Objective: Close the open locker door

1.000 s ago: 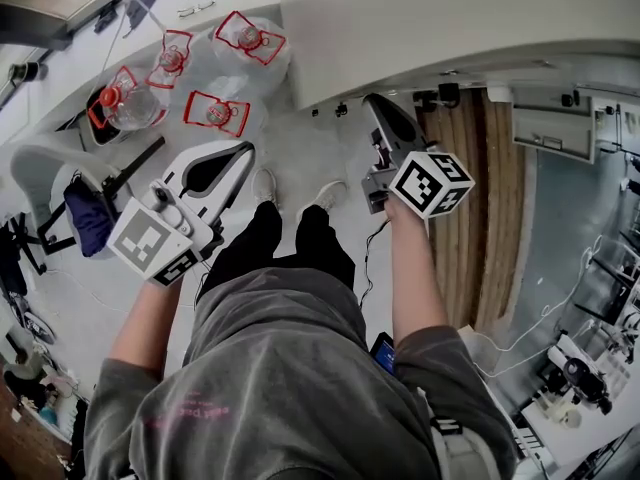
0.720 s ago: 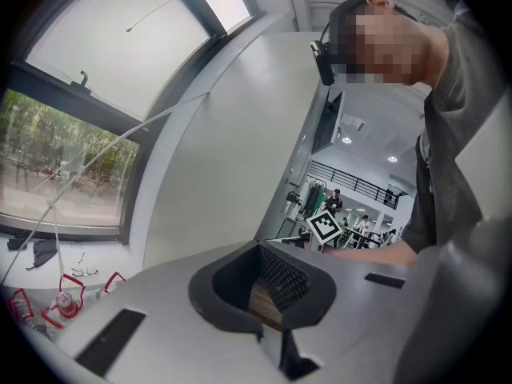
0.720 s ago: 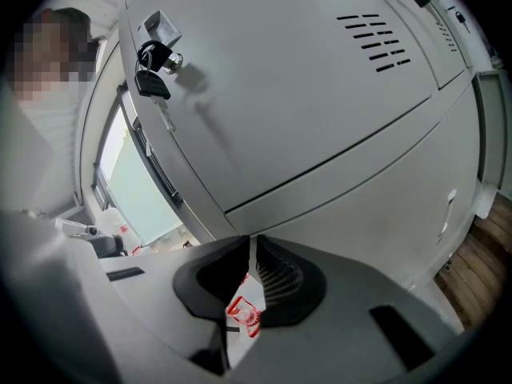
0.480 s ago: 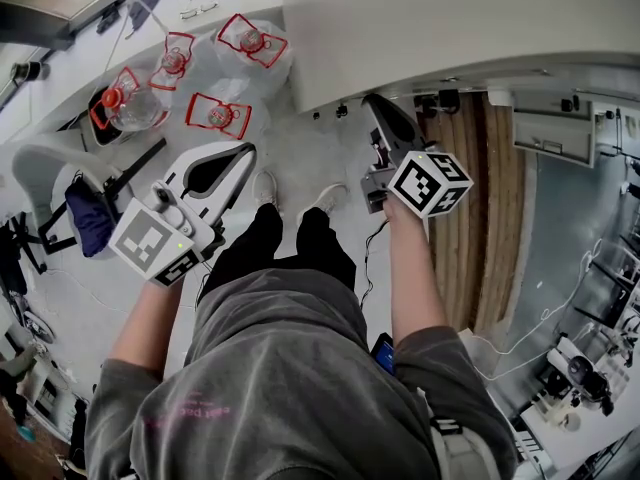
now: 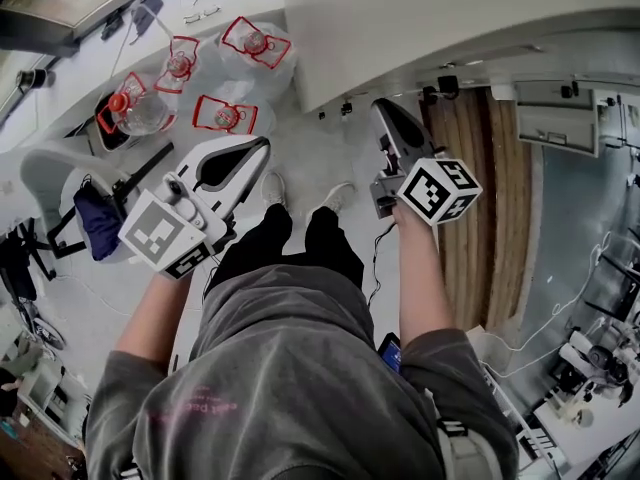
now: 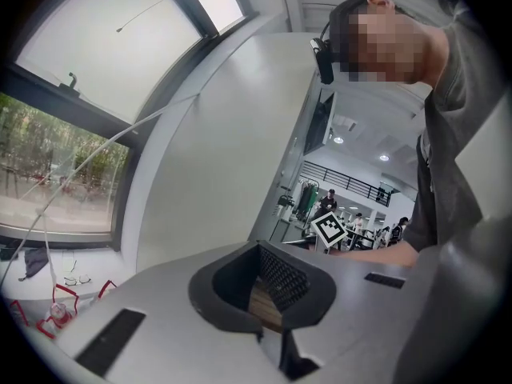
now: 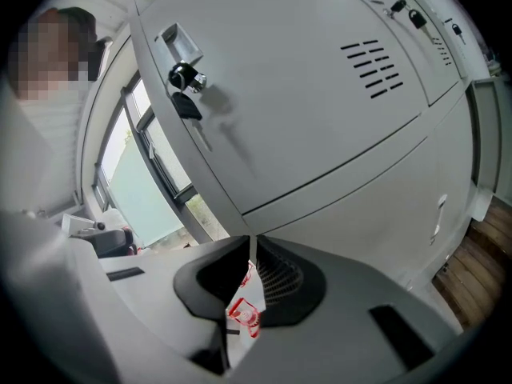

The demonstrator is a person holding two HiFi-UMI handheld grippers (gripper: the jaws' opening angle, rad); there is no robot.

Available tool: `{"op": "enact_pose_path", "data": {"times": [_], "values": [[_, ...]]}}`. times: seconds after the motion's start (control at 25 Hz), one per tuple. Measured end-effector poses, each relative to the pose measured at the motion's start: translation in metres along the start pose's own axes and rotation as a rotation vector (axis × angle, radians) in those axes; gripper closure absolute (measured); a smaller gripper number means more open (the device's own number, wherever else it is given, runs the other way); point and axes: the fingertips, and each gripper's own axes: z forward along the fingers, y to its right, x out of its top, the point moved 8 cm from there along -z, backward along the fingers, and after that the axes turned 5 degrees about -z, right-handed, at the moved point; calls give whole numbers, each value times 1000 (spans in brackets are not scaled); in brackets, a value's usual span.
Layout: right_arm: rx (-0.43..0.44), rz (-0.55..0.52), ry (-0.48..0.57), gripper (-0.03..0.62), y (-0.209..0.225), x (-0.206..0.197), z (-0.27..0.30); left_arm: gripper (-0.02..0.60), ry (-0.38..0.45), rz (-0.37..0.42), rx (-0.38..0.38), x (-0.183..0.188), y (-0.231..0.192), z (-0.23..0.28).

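Observation:
The grey locker door (image 7: 304,86) fills the right gripper view. It has a keyed lock (image 7: 182,74) near its left edge and vent slots (image 7: 376,66). Its free edge stands out against the windows behind, so it hangs open. My right gripper (image 7: 248,241) points at it from just below, jaws together and holding nothing. From the head view the right gripper (image 5: 384,110) sits under the white locker top (image 5: 420,18). My left gripper (image 5: 262,146) is held out over the floor, shut and empty; its own view (image 6: 258,248) faces a pale wall.
Several clear water jugs with red handles (image 5: 225,113) stand on the floor ahead to the left. A chair (image 5: 60,168) with a dark bag is at far left. A wooden floor strip (image 5: 480,168) and white cables (image 5: 560,308) lie to the right.
Both grippers have shifted slightly forward and right in the head view. Their jaws stay together.

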Motion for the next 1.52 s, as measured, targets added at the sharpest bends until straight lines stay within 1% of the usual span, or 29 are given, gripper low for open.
{"op": "enact_pose_path", "data": {"times": [0.16,0.36,0.6,0.8,0.96,1.2,1.52], "values": [[-14,-19,37,554,-13,0,-22,568,-5,21,-42,3,10,-1],[-50,-17,85,556,-24,-1,-54,568,-21,56,-111,11,25,7],[-106,-15,172,559,-33,-4,-109,568,-41,110,-209,15,59,24],[-134,-13,218,560,-34,-6,-149,568,-53,138,-262,15,89,39],[-153,-5,248,560,-27,-6,-182,568,-65,158,-295,15,115,53],[-174,14,280,562,-5,-13,-233,568,-80,190,-332,11,162,83],[-199,11,330,562,36,-9,-319,568,-87,225,-379,-1,240,135]]}}
